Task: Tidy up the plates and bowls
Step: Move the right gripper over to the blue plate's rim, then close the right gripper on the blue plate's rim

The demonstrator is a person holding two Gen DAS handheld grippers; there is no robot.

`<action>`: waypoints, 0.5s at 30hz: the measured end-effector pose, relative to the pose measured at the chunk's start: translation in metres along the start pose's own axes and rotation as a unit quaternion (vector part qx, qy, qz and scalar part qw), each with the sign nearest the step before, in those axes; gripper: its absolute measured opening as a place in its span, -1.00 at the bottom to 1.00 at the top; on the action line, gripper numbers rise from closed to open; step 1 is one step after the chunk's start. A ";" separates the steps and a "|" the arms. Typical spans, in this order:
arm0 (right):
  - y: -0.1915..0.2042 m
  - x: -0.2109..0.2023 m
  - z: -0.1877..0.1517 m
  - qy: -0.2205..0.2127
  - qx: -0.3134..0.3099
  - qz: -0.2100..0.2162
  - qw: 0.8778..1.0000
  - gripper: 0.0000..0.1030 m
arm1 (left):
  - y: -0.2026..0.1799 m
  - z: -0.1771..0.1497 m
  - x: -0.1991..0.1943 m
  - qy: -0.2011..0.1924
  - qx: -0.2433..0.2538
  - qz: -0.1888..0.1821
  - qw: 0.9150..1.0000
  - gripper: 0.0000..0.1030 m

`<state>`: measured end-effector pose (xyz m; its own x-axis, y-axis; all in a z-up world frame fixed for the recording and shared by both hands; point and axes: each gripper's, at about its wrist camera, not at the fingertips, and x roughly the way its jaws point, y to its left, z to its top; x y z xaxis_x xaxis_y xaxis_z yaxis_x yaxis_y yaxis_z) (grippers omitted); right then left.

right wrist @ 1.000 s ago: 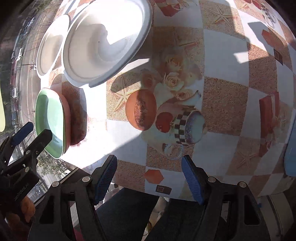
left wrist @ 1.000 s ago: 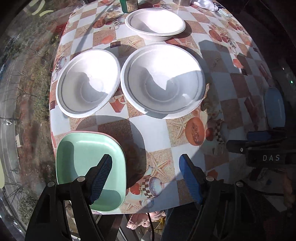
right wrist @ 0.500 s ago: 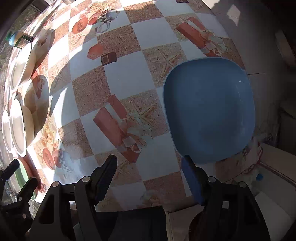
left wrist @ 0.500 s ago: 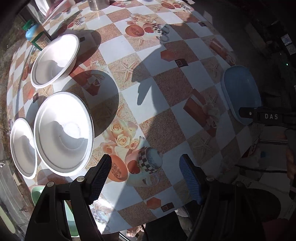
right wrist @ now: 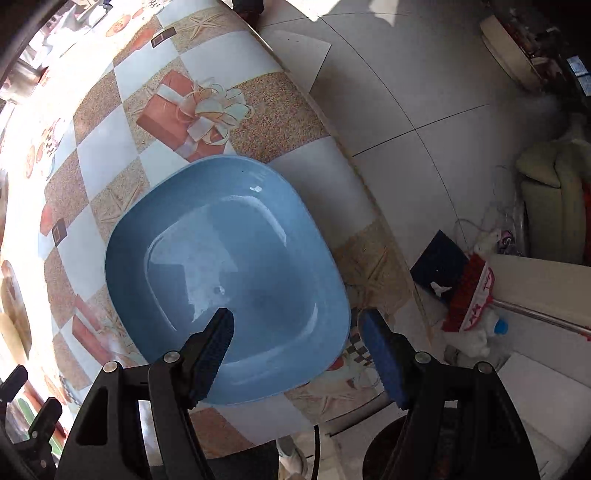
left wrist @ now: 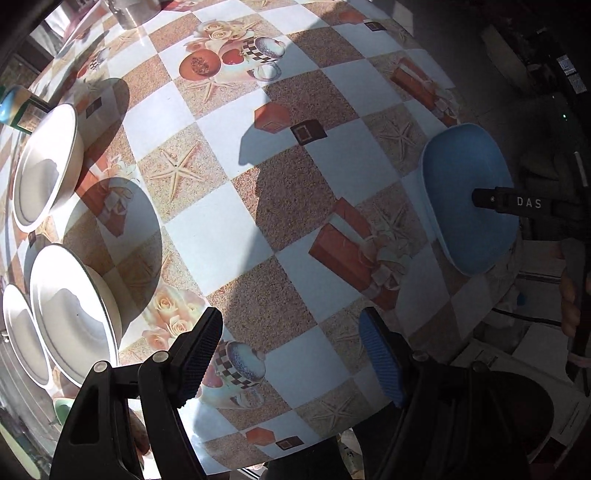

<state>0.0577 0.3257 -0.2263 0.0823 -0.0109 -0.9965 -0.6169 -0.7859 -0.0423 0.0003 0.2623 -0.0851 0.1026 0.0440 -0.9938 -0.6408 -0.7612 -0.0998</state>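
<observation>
Right wrist view is looking straight down on the blue plate, a rounded-square dish that is sitting flat on the patterned tablecloth close to the table's edge, with grey floor tiles showing beyond it. I am holding my right gripper above the plate's near corner with its jaws standing apart and nothing between them; the black pad is lying in line with the plate's inner surface while the blue pad is hanging just past the rim, so the rim is falling between the two. I cannot tell whether either pad is touching the plate.

In the left wrist view I am carrying my left gripper over the open middle of the tablecloth, jaws spread wide and empty, pointing down at printed squares of starfish, roses and gift boxes. Three white bowls are sitting along the left edge of that view: two overlapping in the picture low down, and a third further up, standing apart from them. A sliver of a green plate is peeking out below the bowls, mostly hidden behind my gripper's frame. The blue plate is lying at the far right of the table, well apart from the bowls, and the black body of my other gripper, marked DAS, is hovering over it. A metal can is standing at the top edge.
</observation>
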 end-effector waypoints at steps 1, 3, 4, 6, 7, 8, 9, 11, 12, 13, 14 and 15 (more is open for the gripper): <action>0.000 0.004 0.003 -0.001 -0.006 0.004 1.000 0.42 | 0.001 0.001 0.001 0.002 -0.004 0.000 1.000 0.54; 0.012 0.010 -0.004 0.000 -0.019 0.004 1.000 0.43 | 0.002 0.003 0.004 0.004 -0.011 0.002 1.000 0.54; 0.018 0.012 -0.007 0.001 -0.026 0.005 1.000 0.43 | 0.003 0.004 0.005 0.004 -0.014 0.004 1.000 0.54; 0.029 0.015 -0.016 0.004 -0.043 0.014 0.999 0.43 | 0.008 0.011 0.010 0.005 -0.020 0.008 1.000 0.54; 0.033 0.015 -0.019 0.004 -0.051 0.019 0.998 0.43 | 0.009 0.013 0.011 0.006 -0.025 0.009 1.000 0.54; 0.037 0.015 -0.023 0.005 -0.060 0.024 0.998 0.43 | 0.011 0.015 0.013 0.007 -0.029 0.010 1.000 0.54; 0.041 0.015 -0.026 0.006 -0.069 0.029 0.997 0.43 | 0.012 0.018 0.013 0.006 -0.033 0.009 0.999 0.54; 0.048 0.016 -0.033 0.009 -0.089 0.042 0.995 0.43 | 0.008 0.021 0.011 0.005 -0.039 0.007 0.999 0.54; 0.051 0.014 -0.035 0.009 -0.098 0.045 0.994 0.43 | 0.006 0.025 0.012 0.005 -0.040 0.007 0.999 0.54; 0.052 0.013 -0.037 0.008 -0.103 0.043 0.994 0.43 | 0.003 0.028 0.013 0.004 -0.040 0.007 0.999 0.54; 0.051 0.013 -0.038 0.006 -0.105 0.039 0.994 0.43 | -0.001 0.031 0.013 0.004 -0.040 0.007 0.999 0.54; 0.049 0.011 -0.037 0.006 -0.102 0.037 0.994 0.43 | -0.006 0.035 0.014 0.003 -0.040 0.007 0.999 0.54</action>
<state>0.0580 0.2642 -0.2370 0.0522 -0.0787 -0.9955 -0.4510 -0.8913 0.0468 -0.0214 0.2901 -0.1000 0.0996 0.0289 -0.9946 -0.5789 -0.8113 -0.0815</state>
